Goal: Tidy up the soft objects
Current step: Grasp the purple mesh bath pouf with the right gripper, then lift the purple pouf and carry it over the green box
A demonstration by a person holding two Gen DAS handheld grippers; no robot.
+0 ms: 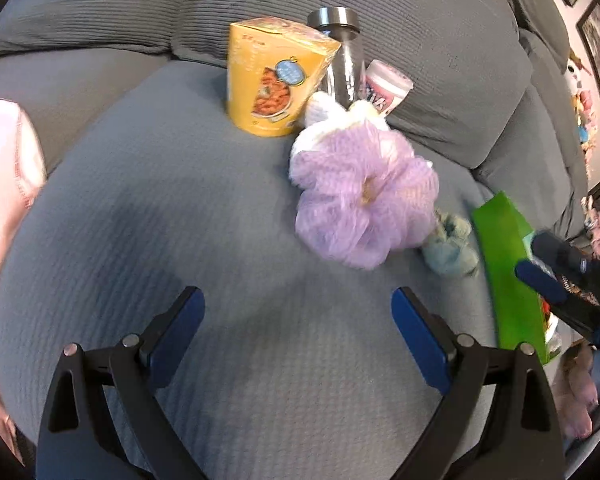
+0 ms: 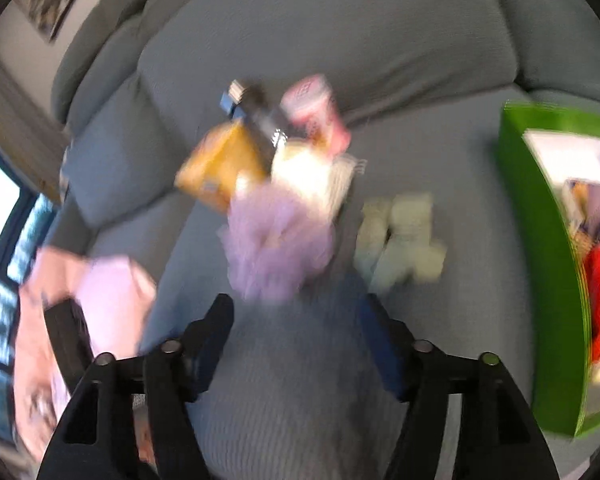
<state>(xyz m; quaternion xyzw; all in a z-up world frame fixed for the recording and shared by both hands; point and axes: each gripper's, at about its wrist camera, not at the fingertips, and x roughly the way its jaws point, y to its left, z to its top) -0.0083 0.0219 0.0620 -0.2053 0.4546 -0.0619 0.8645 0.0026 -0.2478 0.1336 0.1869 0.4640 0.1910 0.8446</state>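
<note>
Lilac mesh pouf (image 1: 366, 196) lies right of centre on the grey sofa (image 1: 180, 216), touching a white plush (image 1: 320, 114) beside the yellow box (image 1: 272, 76). Left gripper (image 1: 298, 336) and right gripper (image 2: 298, 344) both gape wide, holding nothing.

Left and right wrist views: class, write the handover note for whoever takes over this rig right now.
Left gripper: open, empty, above the grey sofa cushion.
Right gripper: open, empty, view blurred.
Purple mesh pouf lies mid-cushion, against a white soft item; small pale plush beside it, near the green box.
Done: cannot tell.
Left: pouf, white item and plush lie loose on the cushion.
</note>
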